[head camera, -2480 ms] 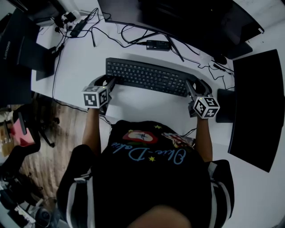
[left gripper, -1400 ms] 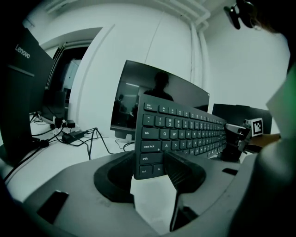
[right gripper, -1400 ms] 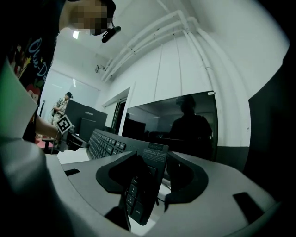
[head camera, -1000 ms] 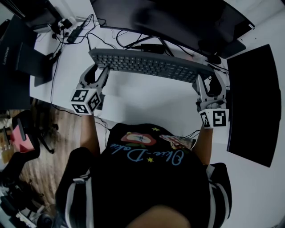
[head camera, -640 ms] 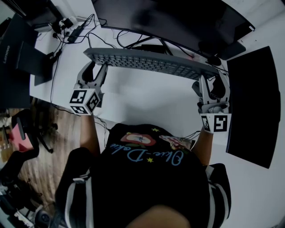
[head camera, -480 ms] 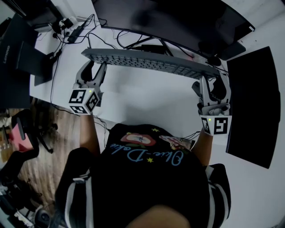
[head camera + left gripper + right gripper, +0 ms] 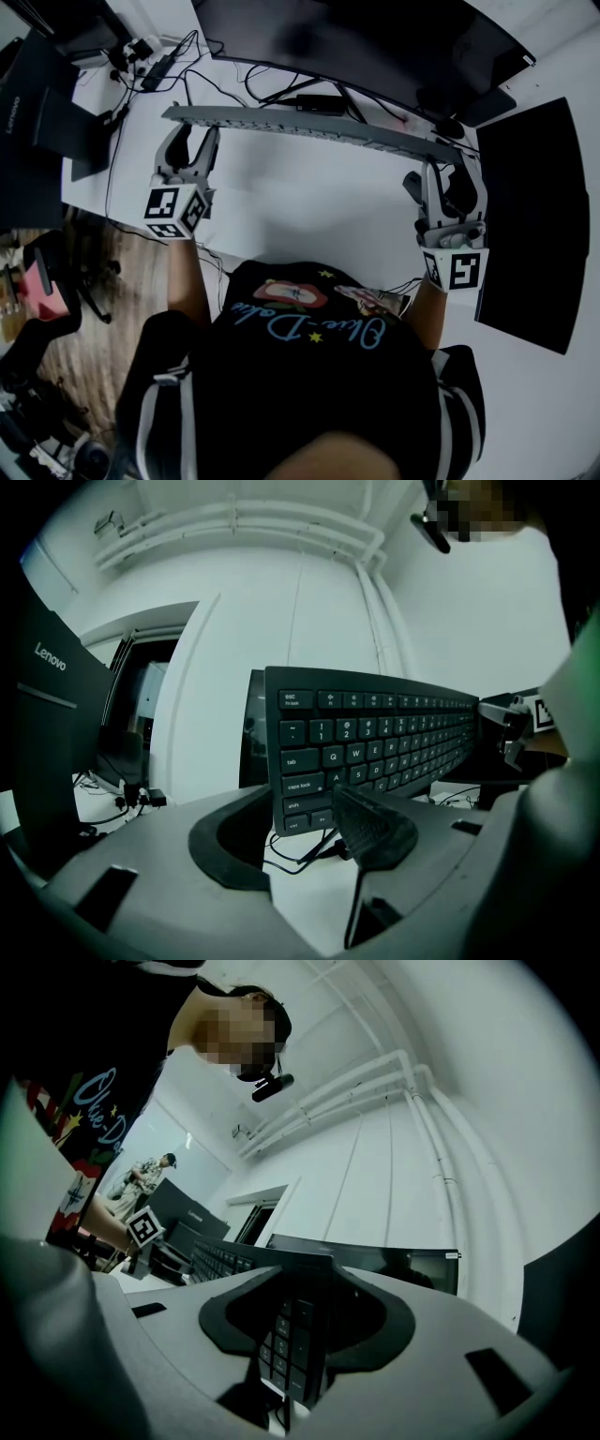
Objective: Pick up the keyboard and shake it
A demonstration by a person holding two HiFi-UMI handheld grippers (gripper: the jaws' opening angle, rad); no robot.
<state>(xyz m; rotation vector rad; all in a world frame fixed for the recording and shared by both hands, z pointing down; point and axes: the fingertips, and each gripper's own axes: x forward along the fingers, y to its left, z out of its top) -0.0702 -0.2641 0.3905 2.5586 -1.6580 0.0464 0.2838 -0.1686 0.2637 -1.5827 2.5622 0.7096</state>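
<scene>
The dark keyboard (image 7: 309, 129) hangs in the air above the white desk (image 7: 309, 211), tipped up so the head view shows only its thin edge. Its keys face the person, as the left gripper view shows (image 7: 375, 742). My left gripper (image 7: 187, 142) is shut on the keyboard's left end, a ribbed pad (image 7: 375, 829) pressing its lower corner. My right gripper (image 7: 450, 171) is shut on the right end, where the keyboard's (image 7: 292, 1335) edge sits between the jaws, which have just been closing tighter on it.
A large dark monitor (image 7: 375, 47) stands right behind the keyboard. Another dark screen (image 7: 534, 216) lies at the right, and a Lenovo monitor (image 7: 37, 112) at the left. Cables (image 7: 234, 75) and a power brick (image 7: 319, 101) trail across the back of the desk.
The keyboard has left the desk and risen, and it has tipped from keys-up to nearly edge-on. Both grippers rose with it, still on its ends.
</scene>
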